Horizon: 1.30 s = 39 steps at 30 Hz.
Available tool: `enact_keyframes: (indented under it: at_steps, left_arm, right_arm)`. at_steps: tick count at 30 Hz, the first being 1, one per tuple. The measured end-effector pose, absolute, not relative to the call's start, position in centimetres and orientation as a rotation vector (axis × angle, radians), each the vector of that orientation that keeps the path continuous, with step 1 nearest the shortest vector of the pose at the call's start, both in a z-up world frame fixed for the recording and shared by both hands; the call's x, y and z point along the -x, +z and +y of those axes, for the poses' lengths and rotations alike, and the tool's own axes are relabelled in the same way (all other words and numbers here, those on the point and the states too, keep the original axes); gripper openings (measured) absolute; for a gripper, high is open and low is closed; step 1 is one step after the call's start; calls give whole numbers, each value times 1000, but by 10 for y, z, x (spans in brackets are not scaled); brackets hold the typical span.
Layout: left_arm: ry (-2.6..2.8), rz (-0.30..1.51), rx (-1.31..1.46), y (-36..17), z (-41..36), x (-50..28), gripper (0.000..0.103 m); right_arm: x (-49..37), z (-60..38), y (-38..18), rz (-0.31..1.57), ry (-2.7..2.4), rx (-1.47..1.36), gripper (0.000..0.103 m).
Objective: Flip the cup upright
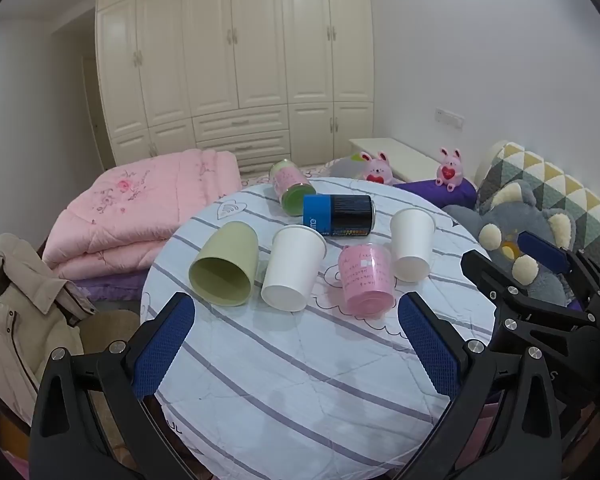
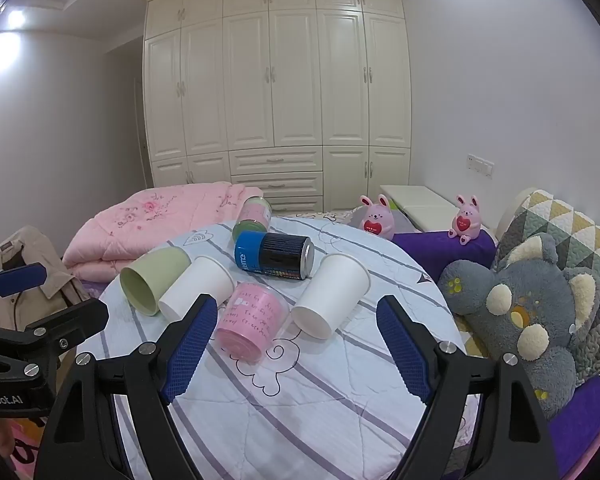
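Several cups lie on their sides on a round table with a striped cloth. A pale green cup lies at the left, then a white paper cup, a clear pink cup and a second white cup. Behind them lie a blue-black can and a pink-green jar. My left gripper is open and empty, in front of the white and pink cups. My right gripper is open and empty, in front of the pink cup and the right white cup.
A folded pink quilt lies on the bed behind left. A beige jacket hangs at the left. A grey plush toy and patterned cushion sit at the right. Two pink bunny toys stand behind. A wardrobe fills the far wall.
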<state>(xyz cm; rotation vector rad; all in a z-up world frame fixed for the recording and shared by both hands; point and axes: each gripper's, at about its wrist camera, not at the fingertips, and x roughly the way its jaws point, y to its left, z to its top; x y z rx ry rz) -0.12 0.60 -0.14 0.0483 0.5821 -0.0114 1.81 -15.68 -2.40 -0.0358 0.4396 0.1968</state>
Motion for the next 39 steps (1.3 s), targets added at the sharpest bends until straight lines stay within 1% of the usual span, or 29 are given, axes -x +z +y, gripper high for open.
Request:
enact_keyframes:
  at_steps: [28, 39]
  left_arm:
    - [-4, 617, -27, -14, 9, -6, 103]
    - [4, 670, 2, -29, 10, -31, 103]
  right_arm:
    - [-20, -159, -29, 446, 188, 38, 83]
    - [-44, -164, -38, 518, 128, -7, 83]
